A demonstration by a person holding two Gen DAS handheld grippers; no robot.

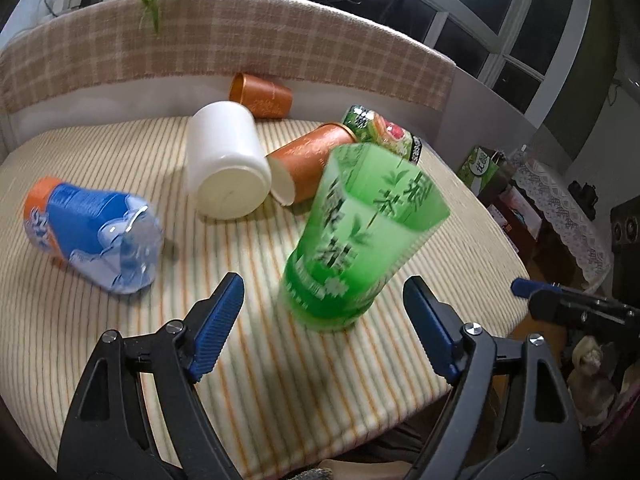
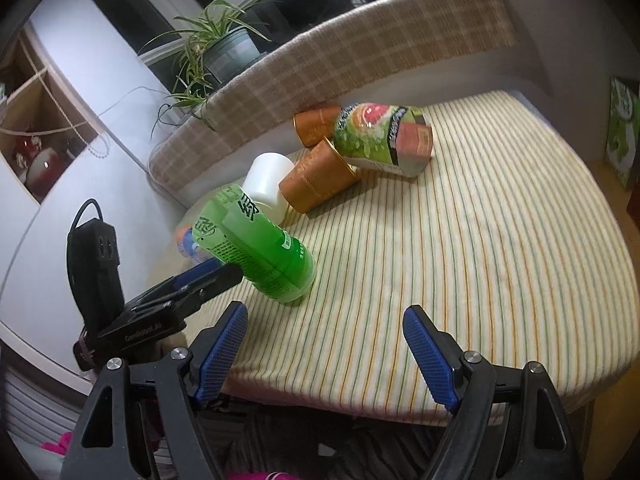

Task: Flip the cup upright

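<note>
A striped cloth (image 2: 480, 240) covers the table. A checked cushion (image 1: 240, 40) runs along its back edge. Dark windows (image 1: 500, 20) and a potted plant (image 2: 224, 48) sit behind.

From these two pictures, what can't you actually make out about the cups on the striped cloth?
- Translucent green plastic cup: blurred in both views, so whether it stands settled or is tipping is unclear.
- Blue and orange plastic cup: right wrist view, almost wholly hidden behind the green cup.
- Far copper-coloured cup: left wrist view, lettering too small; white plastic cup covers its lower part.
- Left gripper: open; its fingers' contact with the green cup cannot be told.
</note>
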